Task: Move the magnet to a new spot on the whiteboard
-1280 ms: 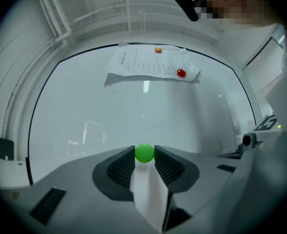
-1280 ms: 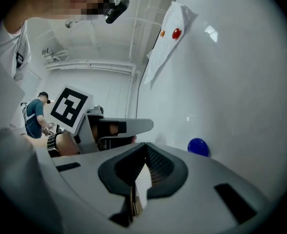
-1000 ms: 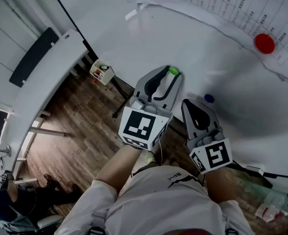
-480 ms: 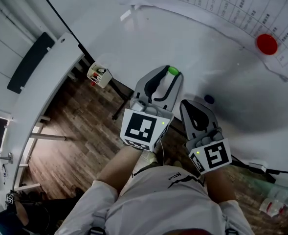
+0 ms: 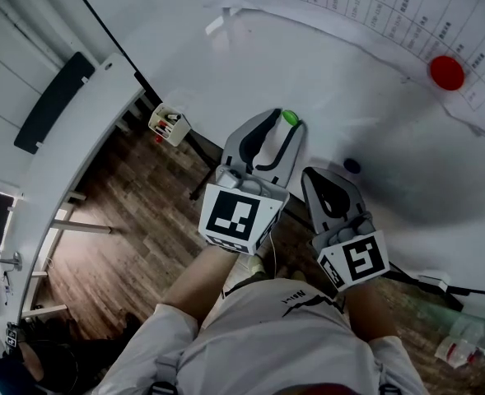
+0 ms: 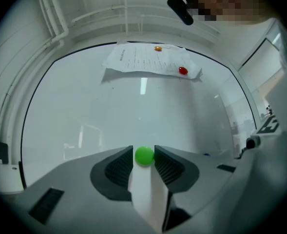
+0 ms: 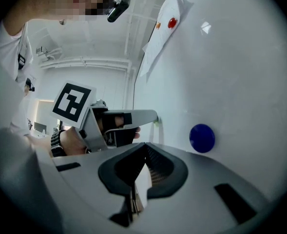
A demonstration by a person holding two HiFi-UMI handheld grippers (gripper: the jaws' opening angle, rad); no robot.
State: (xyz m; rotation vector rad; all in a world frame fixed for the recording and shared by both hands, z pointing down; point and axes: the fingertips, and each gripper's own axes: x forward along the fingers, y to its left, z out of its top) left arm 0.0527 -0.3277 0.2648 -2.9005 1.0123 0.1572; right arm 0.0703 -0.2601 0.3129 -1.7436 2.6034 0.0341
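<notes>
- Left gripper has its jaws clamped on the green magnet, right at the tips, low on the whiteboard.
- Right gripper: jaws together, nothing between them, with a blue magnet on the whiteboard just beside.

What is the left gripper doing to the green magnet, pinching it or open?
Shut on it. The left gripper has its fingers pressed against both sides of the green magnet.

Head cam down, gripper cams close; all share whiteboard.
</notes>
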